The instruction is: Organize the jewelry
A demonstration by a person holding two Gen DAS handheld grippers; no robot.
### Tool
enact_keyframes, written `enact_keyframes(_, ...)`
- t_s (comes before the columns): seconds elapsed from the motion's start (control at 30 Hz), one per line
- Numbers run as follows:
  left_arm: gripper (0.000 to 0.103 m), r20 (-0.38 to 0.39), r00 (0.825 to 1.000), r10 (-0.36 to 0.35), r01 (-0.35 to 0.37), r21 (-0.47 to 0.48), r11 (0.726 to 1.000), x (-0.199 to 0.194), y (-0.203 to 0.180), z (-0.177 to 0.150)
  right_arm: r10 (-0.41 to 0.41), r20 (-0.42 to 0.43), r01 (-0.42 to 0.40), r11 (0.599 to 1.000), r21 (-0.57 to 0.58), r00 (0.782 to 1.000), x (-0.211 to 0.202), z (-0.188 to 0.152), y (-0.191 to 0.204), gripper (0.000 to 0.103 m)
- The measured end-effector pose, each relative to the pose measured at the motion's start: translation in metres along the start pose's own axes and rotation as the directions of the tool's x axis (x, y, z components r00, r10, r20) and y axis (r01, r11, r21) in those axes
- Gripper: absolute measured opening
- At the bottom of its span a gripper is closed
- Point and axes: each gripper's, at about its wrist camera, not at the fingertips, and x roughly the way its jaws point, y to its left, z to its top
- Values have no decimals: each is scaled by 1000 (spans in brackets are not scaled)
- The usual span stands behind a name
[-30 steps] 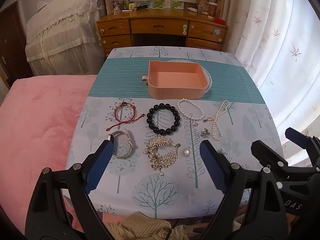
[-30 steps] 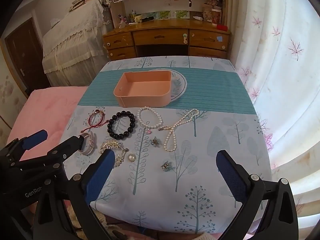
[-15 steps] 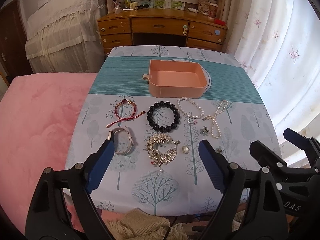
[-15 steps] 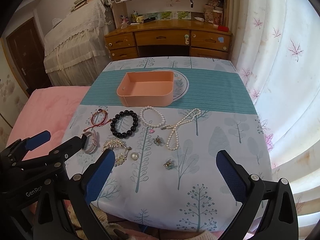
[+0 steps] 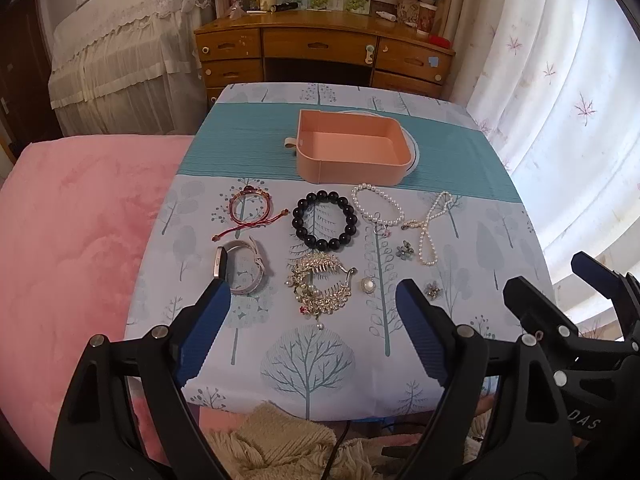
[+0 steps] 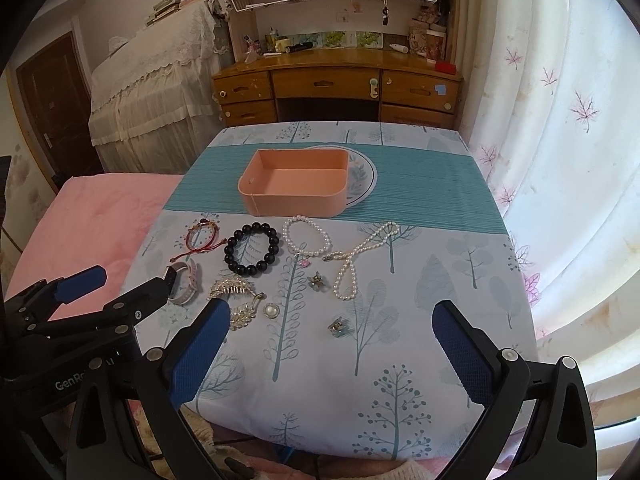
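An empty pink tray (image 5: 352, 168) (image 6: 296, 202) stands mid-table on the teal stripe. In front of it lie a red cord bracelet (image 5: 250, 210), a black bead bracelet (image 5: 324, 220) (image 6: 252, 249), a pearl bracelet (image 5: 376, 206), a pearl strand (image 5: 428, 232) (image 6: 352, 264), a pale watch (image 5: 244, 266), gold hair combs (image 5: 320, 286), a pearl brooch (image 5: 368, 285) and small earrings (image 6: 338, 326). My left gripper (image 5: 314, 306) is open and empty above the near edge. My right gripper (image 6: 332, 328) is open and empty, to its right.
The table wears a tree-print cloth (image 6: 400, 360). A pink blanket (image 5: 72, 240) lies to the left. A wooden desk (image 6: 340, 88) stands behind the table. White curtains (image 6: 560, 160) hang on the right. A beige knit (image 5: 280, 440) shows below the near edge.
Both grippers have drawn back and risen slightly, so the table looks a little farther. Both stay open. The jewelry has not moved.
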Motion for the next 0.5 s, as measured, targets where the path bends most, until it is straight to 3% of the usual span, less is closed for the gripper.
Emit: enact_keyframes(0.5,84,23,1000,-8,7,7,1000,-19,-1,-9,4,50,-4,1000,-4,999,-35,-10,2,103)
